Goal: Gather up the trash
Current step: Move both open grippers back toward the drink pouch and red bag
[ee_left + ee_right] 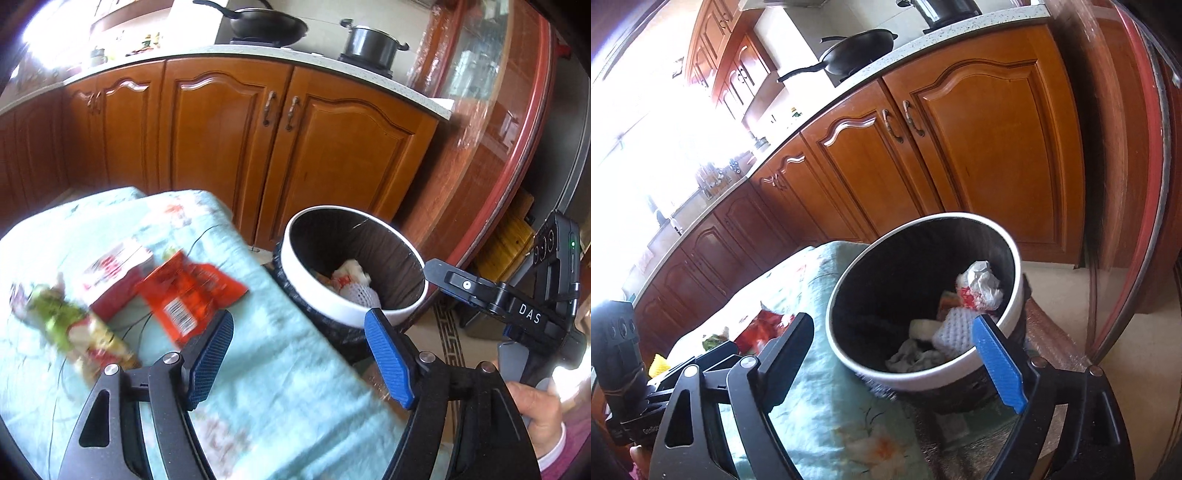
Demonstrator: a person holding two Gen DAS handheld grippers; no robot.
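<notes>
Now, target: red wrapper (192, 295), ten o'clock of your left gripper (299, 354).
Claws: both spread, empty; right gripper (897, 358) over bin (923, 380).
Grip: pinch its near edge.

Left claw (299, 354) is gaping wide, blue pads (389, 363) well apart, nothing between them; it is pointing forward and slightly down. Right claw (901, 362) is also gaping wide, jaws spread, nothing pinched; it is tilting down and rolled a bit to one side. In the left wrist view, the right claw (480, 295) is showing at the right edge, side-on, and the right hand (535, 402) is wrapping around its handle, sleeve cuff showing at the wrist. In the right wrist view, the left claw (713, 354) is sitting low at the left edge, partly hidden.
</notes>
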